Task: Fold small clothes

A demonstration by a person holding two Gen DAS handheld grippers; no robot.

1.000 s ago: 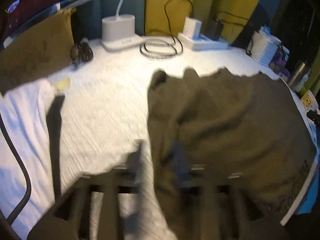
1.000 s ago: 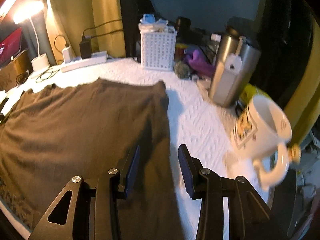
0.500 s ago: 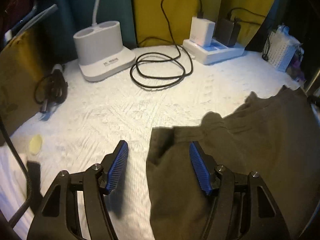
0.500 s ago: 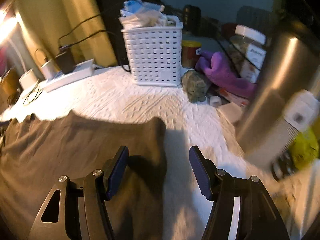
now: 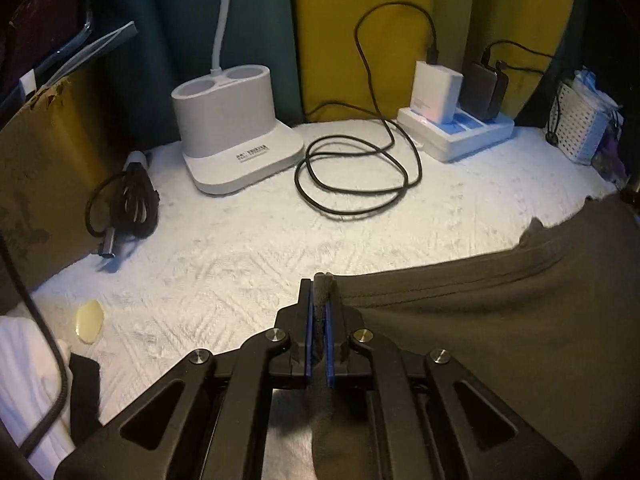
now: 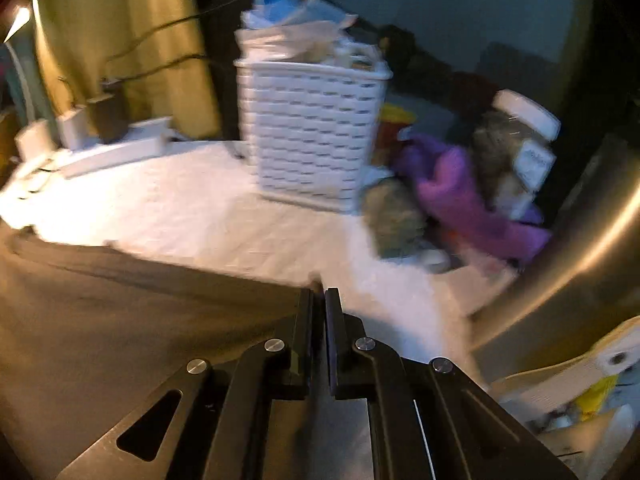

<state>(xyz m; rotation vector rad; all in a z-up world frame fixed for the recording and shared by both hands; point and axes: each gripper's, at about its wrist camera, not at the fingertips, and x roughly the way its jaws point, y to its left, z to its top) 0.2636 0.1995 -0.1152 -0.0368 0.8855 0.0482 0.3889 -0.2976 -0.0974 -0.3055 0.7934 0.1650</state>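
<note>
Both claws are clamped tight on the far corners of the olive-brown cotton shirt (image 5: 500,340): left gripper (image 5: 319,300), right gripper (image 6: 319,300); a thin pinch might slip when lifted

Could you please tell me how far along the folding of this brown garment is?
Done: the brown garment lies spread flat on the white cloth. In hand: the left gripper is shut on one far corner, and the right gripper is shut at the other, though blur hides that pinch. Left: no fold shows yet.
</note>
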